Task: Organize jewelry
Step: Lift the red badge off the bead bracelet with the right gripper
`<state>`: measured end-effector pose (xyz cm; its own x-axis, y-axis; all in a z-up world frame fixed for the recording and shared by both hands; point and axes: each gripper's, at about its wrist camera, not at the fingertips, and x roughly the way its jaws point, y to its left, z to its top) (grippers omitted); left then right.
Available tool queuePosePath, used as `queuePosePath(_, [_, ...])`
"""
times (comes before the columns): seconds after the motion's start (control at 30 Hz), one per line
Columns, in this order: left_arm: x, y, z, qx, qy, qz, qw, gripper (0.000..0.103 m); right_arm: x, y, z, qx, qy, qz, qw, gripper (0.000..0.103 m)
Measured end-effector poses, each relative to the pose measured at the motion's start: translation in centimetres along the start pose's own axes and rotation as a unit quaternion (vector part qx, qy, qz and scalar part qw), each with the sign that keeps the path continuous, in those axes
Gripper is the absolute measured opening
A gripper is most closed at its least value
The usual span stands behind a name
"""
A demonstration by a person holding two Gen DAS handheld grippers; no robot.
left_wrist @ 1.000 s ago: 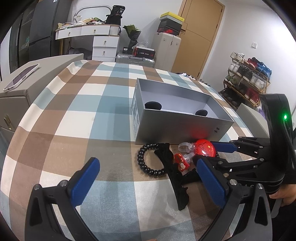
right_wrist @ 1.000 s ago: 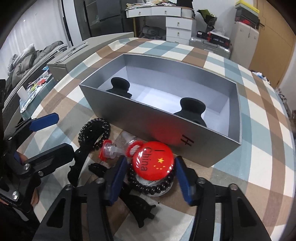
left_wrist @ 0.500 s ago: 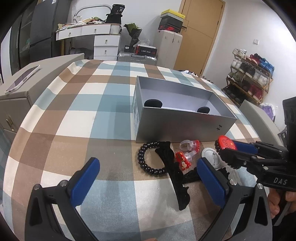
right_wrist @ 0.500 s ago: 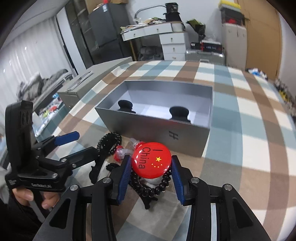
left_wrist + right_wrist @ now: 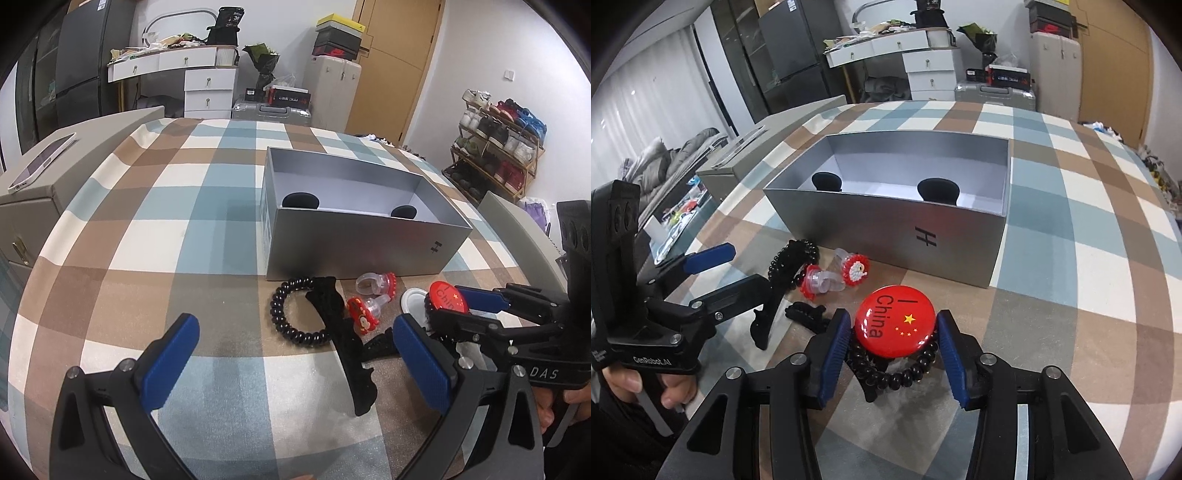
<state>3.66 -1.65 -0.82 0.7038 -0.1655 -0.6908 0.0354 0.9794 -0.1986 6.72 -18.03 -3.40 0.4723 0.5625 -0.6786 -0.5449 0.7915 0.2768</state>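
Observation:
My right gripper (image 5: 892, 341) is shut on a red "I China" badge (image 5: 895, 326) on a black coil band, held above the checked tablecloth in front of the open silver box (image 5: 882, 232). In the left wrist view the badge (image 5: 447, 300) sits right of a white disc (image 5: 413, 301). A black coil hair tie (image 5: 295, 314), a black hair clip (image 5: 347, 343) and two red toy rings (image 5: 364, 317) lie in front of the box (image 5: 354, 243). My left gripper (image 5: 291, 354) is open and empty, near these items.
Two black round stands (image 5: 300, 201) sit inside the box. A grey cabinet with a phone (image 5: 40, 162) borders the table on the left. A shoe rack (image 5: 495, 147) stands at the right. Drawers and a suitcase stand behind the table.
My right gripper has closed on the red badge with its coil band and lifted it back and up from the pile. The left gripper has stayed open.

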Motion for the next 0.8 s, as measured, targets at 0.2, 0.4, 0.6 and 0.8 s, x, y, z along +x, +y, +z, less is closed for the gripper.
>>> queuePosePath(0.2, [-0.1, -0.2, -0.1, 0.004, -0.002, 0.0, 1.0, 0.102, 0.1, 0.4, 0.6, -0.025, 0.0, -0.026, 0.999, 0.055])
queuePosePath(0.4, [-0.1, -0.1, -0.1, -0.001, -0.002, -0.003, 1.0, 0.102, 0.6, 0.2, 0.7, -0.03, 0.011, -0.027, 0.999, 0.055])
queuePosePath(0.6, [-0.2, -0.1, -0.1, -0.001, -0.003, -0.004, 1.0, 0.102, -0.4, -1.3, -0.3, 0.023, -0.014, 0.01, 1.0, 0.055])
queuePosePath(0.8, [-0.2, -0.1, -0.1, -0.001, -0.002, -0.004, 1.0, 0.102, -0.4, -1.5, -0.5, 0.032, -0.014, 0.011, 0.999, 0.043])
